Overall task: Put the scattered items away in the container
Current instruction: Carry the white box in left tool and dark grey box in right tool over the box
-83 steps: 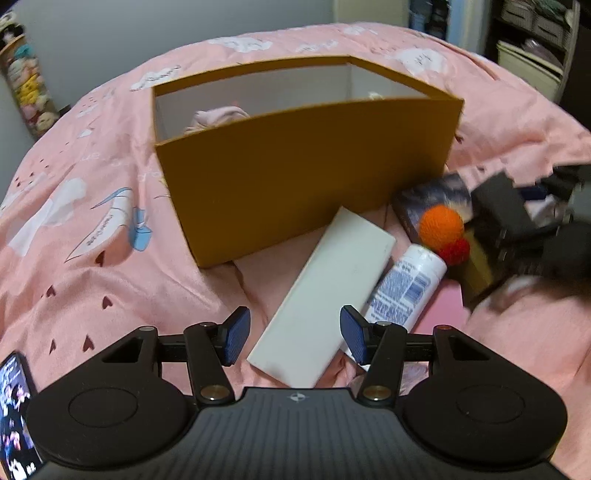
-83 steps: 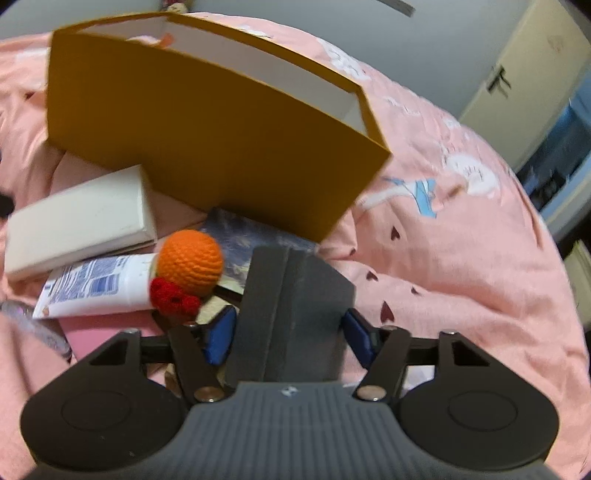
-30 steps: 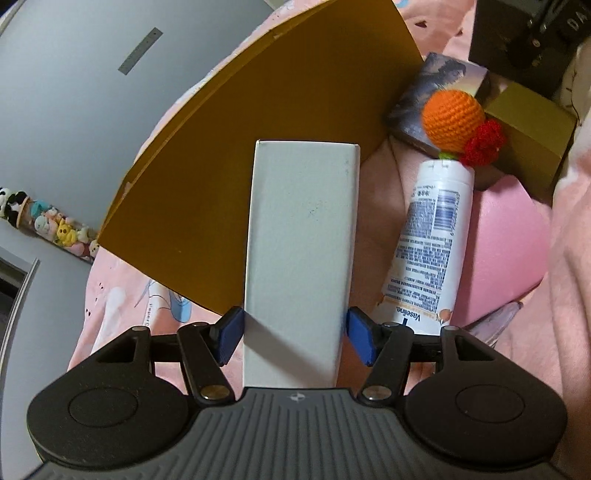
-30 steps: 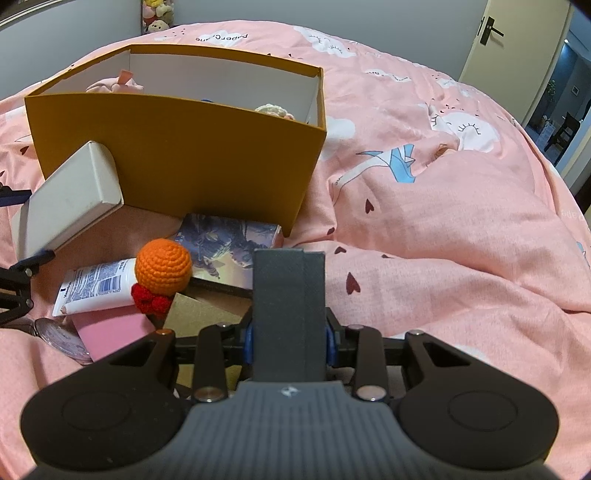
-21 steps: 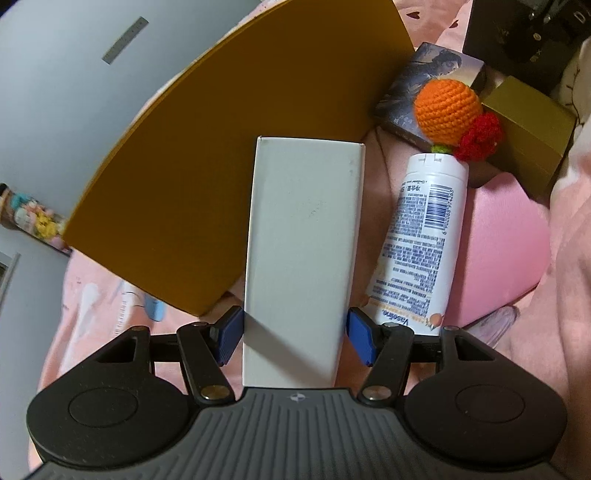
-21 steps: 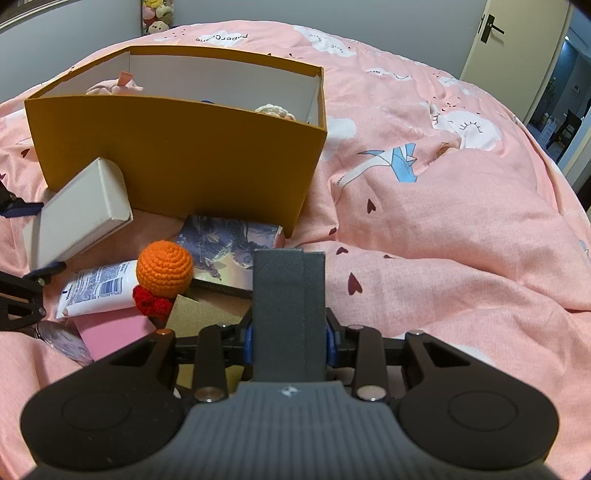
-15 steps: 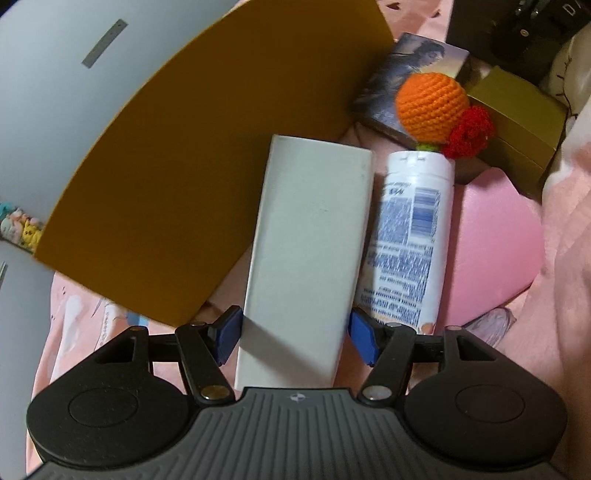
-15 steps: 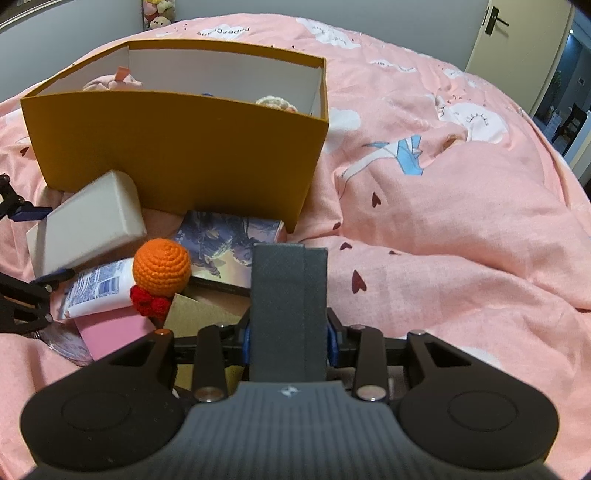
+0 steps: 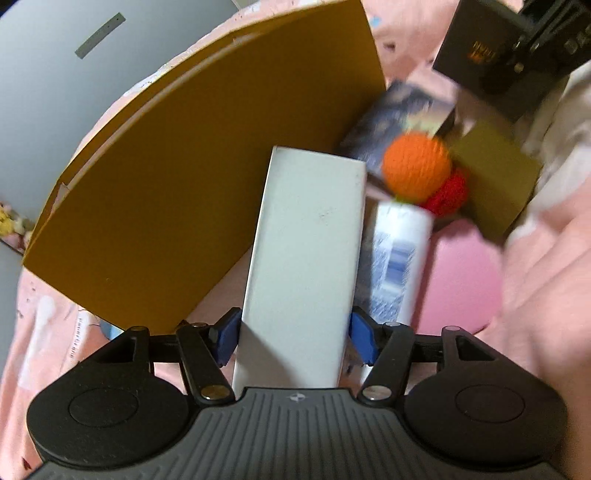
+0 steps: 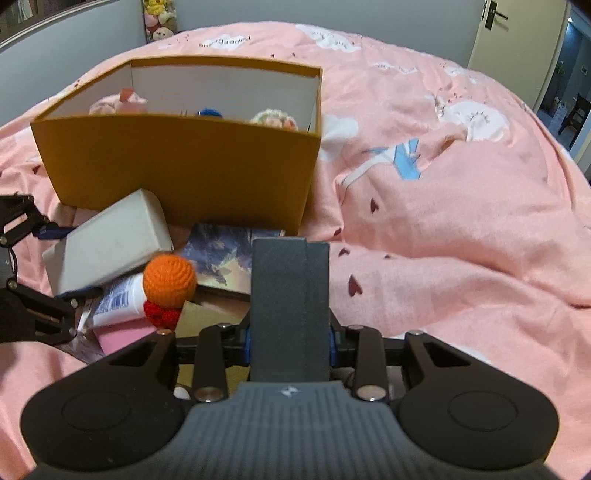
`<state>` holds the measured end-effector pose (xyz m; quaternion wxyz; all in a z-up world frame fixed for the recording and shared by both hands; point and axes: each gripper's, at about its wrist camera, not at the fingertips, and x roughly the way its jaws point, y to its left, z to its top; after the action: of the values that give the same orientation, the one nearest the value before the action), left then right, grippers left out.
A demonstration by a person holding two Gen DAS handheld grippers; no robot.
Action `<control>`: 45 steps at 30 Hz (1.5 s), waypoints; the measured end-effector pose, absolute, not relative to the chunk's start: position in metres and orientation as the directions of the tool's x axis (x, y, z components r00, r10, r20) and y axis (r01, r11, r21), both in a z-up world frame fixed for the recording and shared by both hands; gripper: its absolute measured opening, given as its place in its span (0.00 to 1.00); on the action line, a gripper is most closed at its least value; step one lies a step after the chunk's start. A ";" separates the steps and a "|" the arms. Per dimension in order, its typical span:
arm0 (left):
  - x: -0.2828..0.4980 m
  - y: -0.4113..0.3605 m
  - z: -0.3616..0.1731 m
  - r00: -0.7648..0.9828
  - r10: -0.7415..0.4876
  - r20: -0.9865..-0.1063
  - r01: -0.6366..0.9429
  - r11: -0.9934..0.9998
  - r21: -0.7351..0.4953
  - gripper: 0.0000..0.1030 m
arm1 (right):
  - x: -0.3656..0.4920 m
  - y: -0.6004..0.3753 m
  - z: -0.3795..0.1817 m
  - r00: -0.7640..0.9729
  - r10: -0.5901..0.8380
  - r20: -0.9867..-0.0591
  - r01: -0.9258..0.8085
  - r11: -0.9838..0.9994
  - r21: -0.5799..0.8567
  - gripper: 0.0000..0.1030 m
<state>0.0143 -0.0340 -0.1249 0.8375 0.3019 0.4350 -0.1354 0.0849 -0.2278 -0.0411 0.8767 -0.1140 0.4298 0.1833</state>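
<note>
At far left the left gripper (image 9: pixel 293 332) is clenched on the white box (image 9: pixel 306 258), its far end lifted beside the yellow container's (image 10: pixel 177 162) near wall. Right of it lie the lotion tube (image 10: pixel 118 299), the orange crochet ball (image 10: pixel 170 275) and a picture book (image 10: pixel 221 258) on the pink bedspread (image 10: pixel 443 221). The right gripper (image 10: pixel 290 341) grips 1 dark grey box (image 10: pixel 290 306), near the container's right corner.

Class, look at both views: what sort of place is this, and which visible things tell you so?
Most likely a bedroom: everything sits on a bed's pink patterned duvet, plush toys stand by the wall, and an interior door is behind.
</note>
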 end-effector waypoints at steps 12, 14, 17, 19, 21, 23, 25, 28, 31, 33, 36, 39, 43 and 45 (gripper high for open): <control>0.000 -0.038 -0.059 0.598 -0.107 -0.794 0.439 0.873 0.213 0.69 | 0.079 -0.229 -0.005 0.599 0.286 -0.748 -0.446 0.895 -0.015 0.36; 0.003 -0.042 -0.043 0.597 -0.123 -0.792 0.437 0.878 0.194 0.68 | 0.079 -0.228 0.000 0.601 0.299 -0.741 -0.457 0.889 -0.012 0.36; -0.003 -0.039 -0.027 0.606 -0.134 -0.784 0.430 0.884 0.182 0.68 | 0.078 -0.226 0.009 0.599 0.328 -0.731 -0.477 0.879 0.004 0.36; -0.005 -0.038 -0.017 0.613 -0.155 -0.775 0.426 0.891 0.158 0.68 | 0.077 -0.224 0.016 0.595 0.351 -0.723 -0.491 0.871 0.018 0.36; -0.008 -0.033 -0.003 0.619 -0.183 -0.764 0.423 0.897 0.128 0.68 | 0.077 -0.222 0.022 0.602 0.362 -0.712 -0.504 0.864 0.013 0.36; -0.010 -0.031 0.007 0.625 -0.206 -0.753 0.424 0.900 0.106 0.68 | 0.076 -0.218 0.030 0.612 0.371 -0.699 -0.518 0.855 0.000 0.36; -0.013 -0.031 0.016 0.632 -0.225 -0.742 0.427 0.900 0.091 0.68 | 0.074 -0.216 0.037 0.614 0.387 -0.688 -0.535 0.845 -0.003 0.36; -0.016 -0.027 0.032 0.645 -0.248 -0.723 0.432 0.899 0.077 0.68 | 0.072 -0.214 0.050 0.619 0.416 -0.667 -0.563 0.827 -0.006 0.36; -0.017 -0.023 0.047 0.661 -0.269 -0.701 0.434 0.898 0.065 0.68 | 0.070 -0.212 0.063 0.625 0.441 -0.644 -0.584 0.812 -0.011 0.36; -0.018 -0.020 0.057 0.675 -0.278 -0.684 0.434 0.899 0.063 0.68 | 0.070 -0.211 0.070 0.625 0.460 -0.630 -0.598 0.802 -0.007 0.36; -0.017 -0.018 0.071 0.701 -0.282 -0.655 0.432 0.899 0.076 0.68 | 0.070 -0.208 0.080 0.626 0.486 -0.610 -0.618 0.786 -0.008 0.36; -0.013 -0.017 0.083 0.727 -0.280 -0.626 0.422 0.903 0.086 0.68 | 0.073 -0.204 0.086 0.634 0.495 -0.594 -0.630 0.777 -0.024 0.36; -0.001 -0.017 0.093 0.765 -0.255 -0.592 0.397 0.910 0.121 0.68 | 0.083 -0.198 0.093 0.640 0.509 -0.576 -0.640 0.767 -0.032 0.36; 0.008 -0.016 0.097 0.774 -0.247 -0.583 0.390 0.911 0.132 0.68 | 0.090 -0.193 0.095 0.637 0.516 -0.573 -0.645 0.763 -0.031 0.36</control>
<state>0.0080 -0.0158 0.0972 0.9337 0.1235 0.2897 -0.1704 0.0900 -0.1933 0.0950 0.8972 -0.1173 0.2768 0.3235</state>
